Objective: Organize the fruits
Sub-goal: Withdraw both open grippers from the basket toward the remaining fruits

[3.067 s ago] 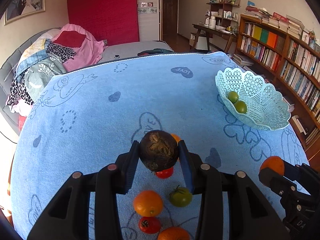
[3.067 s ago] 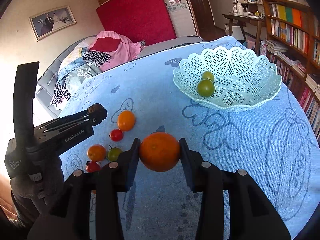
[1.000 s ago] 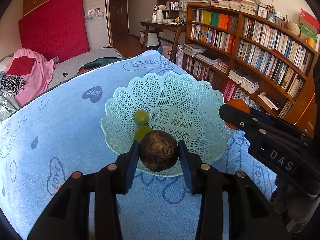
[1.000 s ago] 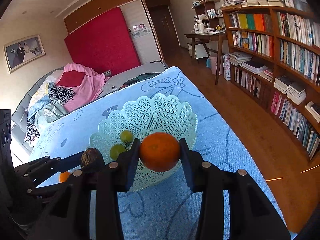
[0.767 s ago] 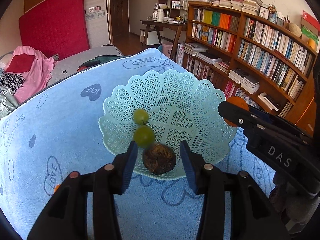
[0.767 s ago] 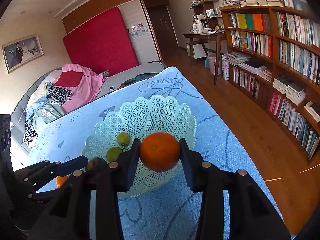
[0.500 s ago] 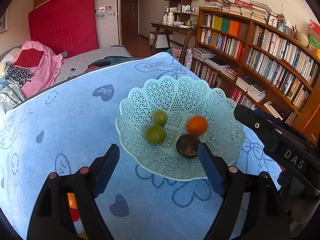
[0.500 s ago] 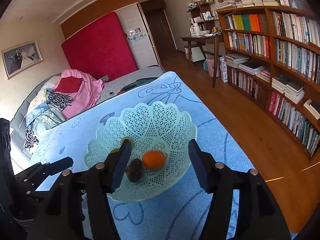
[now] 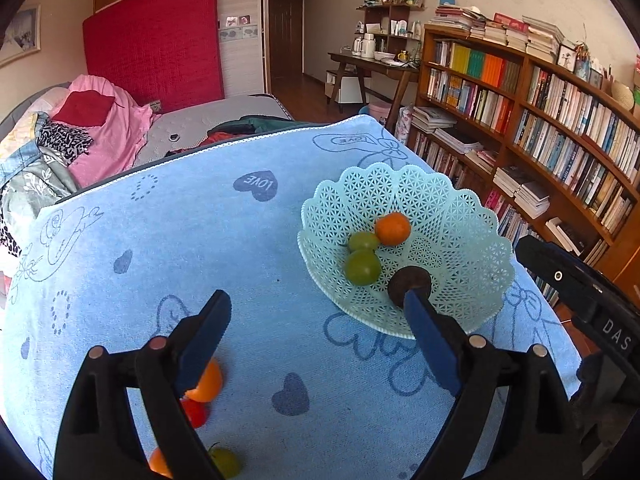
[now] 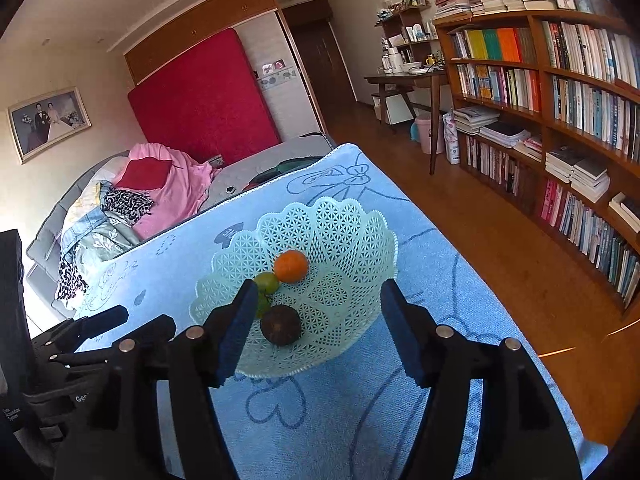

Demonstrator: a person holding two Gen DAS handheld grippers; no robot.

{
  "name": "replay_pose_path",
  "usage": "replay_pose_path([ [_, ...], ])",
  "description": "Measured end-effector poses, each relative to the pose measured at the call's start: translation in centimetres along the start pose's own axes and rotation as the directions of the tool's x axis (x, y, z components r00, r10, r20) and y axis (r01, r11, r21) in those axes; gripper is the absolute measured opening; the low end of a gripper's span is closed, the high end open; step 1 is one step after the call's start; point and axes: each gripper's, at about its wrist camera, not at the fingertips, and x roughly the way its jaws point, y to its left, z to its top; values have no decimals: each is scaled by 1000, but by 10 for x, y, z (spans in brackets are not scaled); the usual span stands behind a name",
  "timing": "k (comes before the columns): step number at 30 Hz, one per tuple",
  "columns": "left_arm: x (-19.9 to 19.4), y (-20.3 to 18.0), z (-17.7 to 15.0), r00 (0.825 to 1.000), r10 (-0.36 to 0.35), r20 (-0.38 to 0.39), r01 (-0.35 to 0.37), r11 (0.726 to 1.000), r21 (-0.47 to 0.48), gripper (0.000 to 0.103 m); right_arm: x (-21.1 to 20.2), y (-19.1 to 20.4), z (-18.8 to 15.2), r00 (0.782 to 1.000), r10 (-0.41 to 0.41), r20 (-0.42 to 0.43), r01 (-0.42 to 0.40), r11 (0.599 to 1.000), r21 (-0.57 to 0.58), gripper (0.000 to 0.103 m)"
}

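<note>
A pale green lattice basket (image 9: 460, 216) (image 10: 352, 240) stands on the blue cloth and holds an orange (image 9: 393, 229) (image 10: 291, 266), two green fruits (image 9: 362, 266) (image 10: 267, 282) and a dark brown fruit (image 9: 409, 283) (image 10: 280, 325). My left gripper (image 9: 316, 310) hovers near the basket's near-left rim, its jaws still opening with nothing between them. My right gripper (image 10: 318, 300) hangs above the basket's near side, jaws also opening and empty. Under the left finger lie an orange (image 9: 206, 382), a red tomato (image 9: 195, 412), another orange (image 9: 159, 465) and a green tomato (image 9: 225, 462).
The blue cloth (image 9: 180, 240) covers the table, whose right edge drops to a wooden floor (image 10: 500, 248). Bookshelves (image 9: 540, 120) stand to the right. A bed with piled clothes (image 9: 72, 136) lies behind the table.
Both grippers let go: the dark fruit and the orange dropped into the basket. Both jaws spread wide, and the left gripper drew back to the left, away from the basket.
</note>
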Motion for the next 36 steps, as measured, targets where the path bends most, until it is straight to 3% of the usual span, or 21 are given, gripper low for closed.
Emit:
replay_pose_path([
  [11,-35,34,-4,998,43,41,-41,998,-56,91,-14,25,-8,999,35,0,-35,999,-21,66],
  [13,-40,41,-5,998,51,47,-48,996,-69,92,-16,29,-10,999,39,0,-39,999,-24,72],
  [17,-50,57,-9,995,82,56,-76,992,-97,97,-20,37,-11,999,54,-5,-54,998,-32,74],
  [36,-65,119,-47,986,164,-12,-164,966,-199,98,-11,78,-34,990,111,-83,-118,990,-80,74],
])
